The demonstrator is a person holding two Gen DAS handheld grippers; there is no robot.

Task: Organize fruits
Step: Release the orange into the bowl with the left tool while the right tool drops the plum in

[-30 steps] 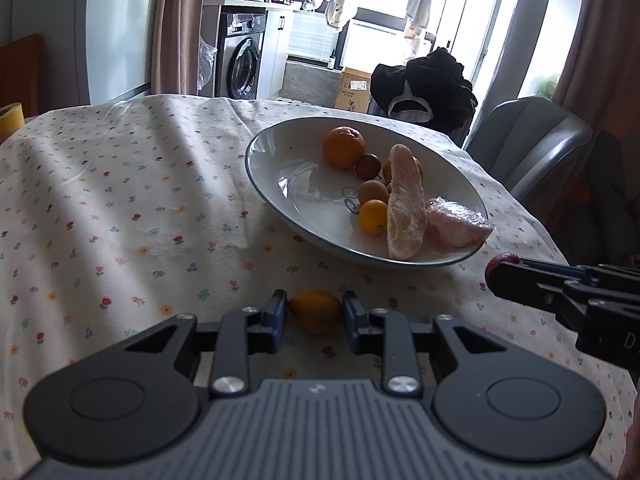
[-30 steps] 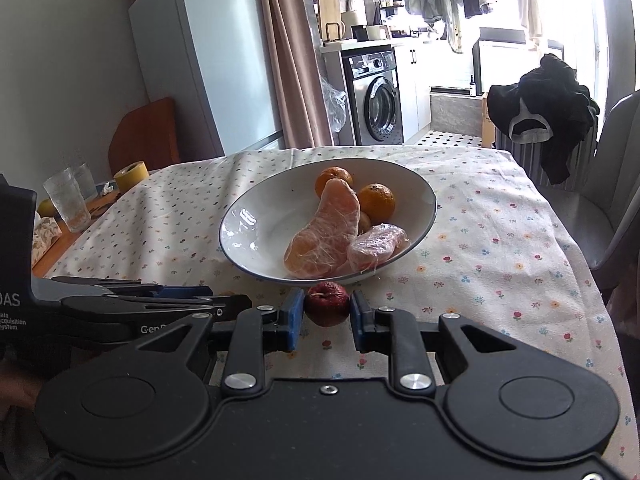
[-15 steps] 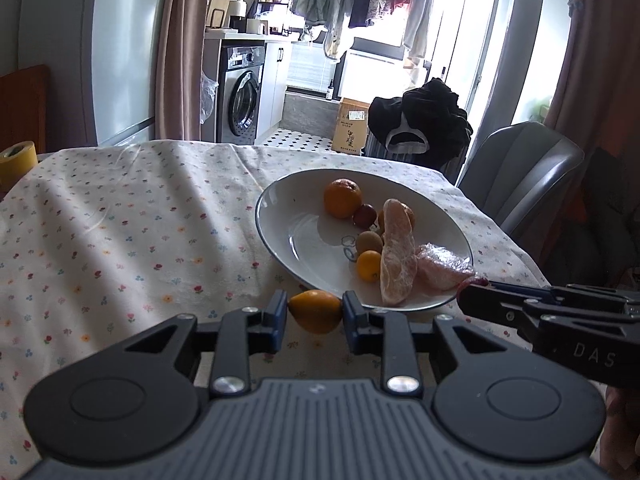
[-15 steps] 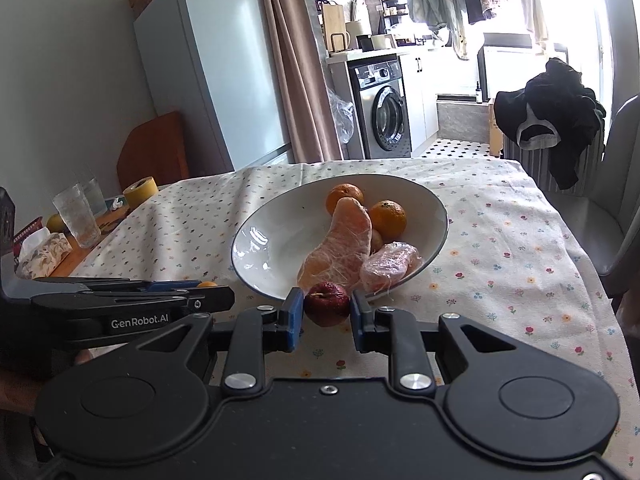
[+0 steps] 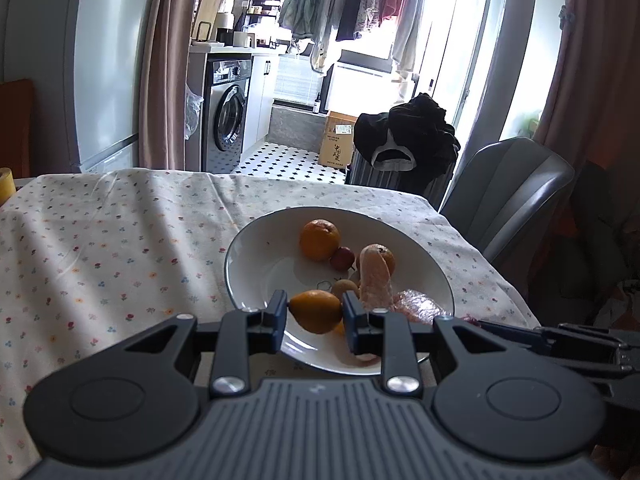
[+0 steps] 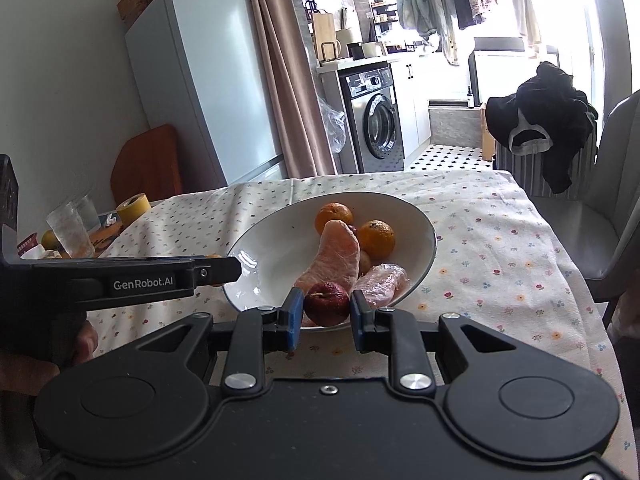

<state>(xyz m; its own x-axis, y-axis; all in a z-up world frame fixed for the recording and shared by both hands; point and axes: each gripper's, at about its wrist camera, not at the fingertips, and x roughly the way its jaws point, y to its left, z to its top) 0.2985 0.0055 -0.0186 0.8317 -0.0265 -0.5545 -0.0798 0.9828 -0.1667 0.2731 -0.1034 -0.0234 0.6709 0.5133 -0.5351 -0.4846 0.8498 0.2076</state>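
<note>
Lemon (image 5: 316, 311) crosswise, tips against left hand-held gripper (image 5: 315, 314) pads

- Small yellow-orange citrus (image 5: 316, 311), clamped between the left tongs (image 5: 315, 312) above the bowl's near rim.
- Dark red fruit (image 6: 326, 304), pinched in the right tongs (image 6: 326, 308).
- White bowl (image 6: 264, 248) on the table holds two oranges (image 6: 334, 216) and wrapped pomelo pieces (image 6: 334, 260).

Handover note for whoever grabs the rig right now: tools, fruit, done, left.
Left tool: shut on a small yellow-orange fruit, held over the near side of the bowl.
Right tool: shut on a dark red fruit, at the bowl's near rim.
In the bowl: two oranges, wrapped peeled pieces, a few small fruits.
Done: both fruits picked up.
Left: release both into the bowl.
</note>
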